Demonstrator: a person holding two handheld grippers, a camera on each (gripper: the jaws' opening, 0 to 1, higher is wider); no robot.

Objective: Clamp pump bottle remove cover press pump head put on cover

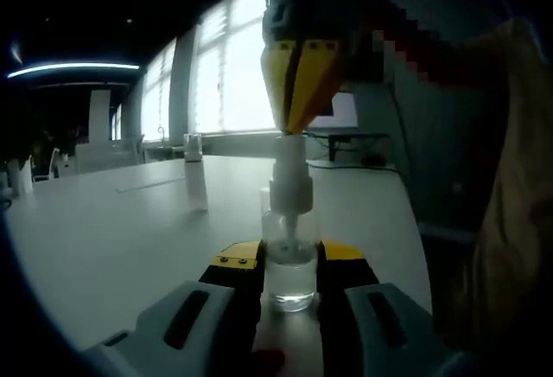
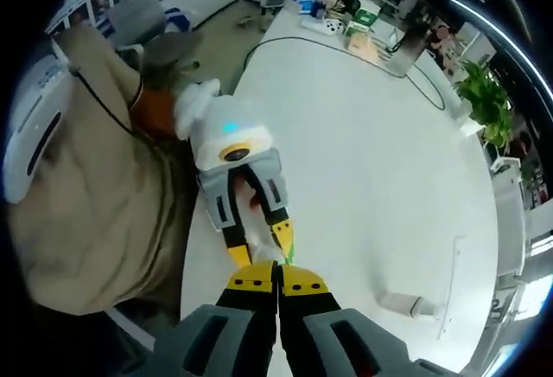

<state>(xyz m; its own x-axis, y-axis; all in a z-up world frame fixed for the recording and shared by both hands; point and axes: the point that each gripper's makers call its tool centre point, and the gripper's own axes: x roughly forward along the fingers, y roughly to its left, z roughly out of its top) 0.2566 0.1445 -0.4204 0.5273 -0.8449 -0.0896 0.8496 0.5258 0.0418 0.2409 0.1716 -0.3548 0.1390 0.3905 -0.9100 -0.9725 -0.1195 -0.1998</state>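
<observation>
The left hand-held gripper (image 1: 289, 277) clamped the clear pump bottle (image 1: 289, 269) upright on the white surface (image 1: 112, 239). From above, the right hand-held gripper (image 1: 298, 126) — jaws closed together — pressed its tips on the pump head (image 1: 289, 161). The cover (image 1: 195, 182) stood well apart, behind.

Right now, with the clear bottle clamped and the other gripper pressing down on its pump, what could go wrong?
1. The left gripper clamps only the base of the clear plastic pump bottle, so the right gripper, bearing down on the white pump head, may tip it.
2. The closed yellow tips could slip off the narrow head.
3. The small clear cover stands loose on the white table and could get knocked over.
</observation>
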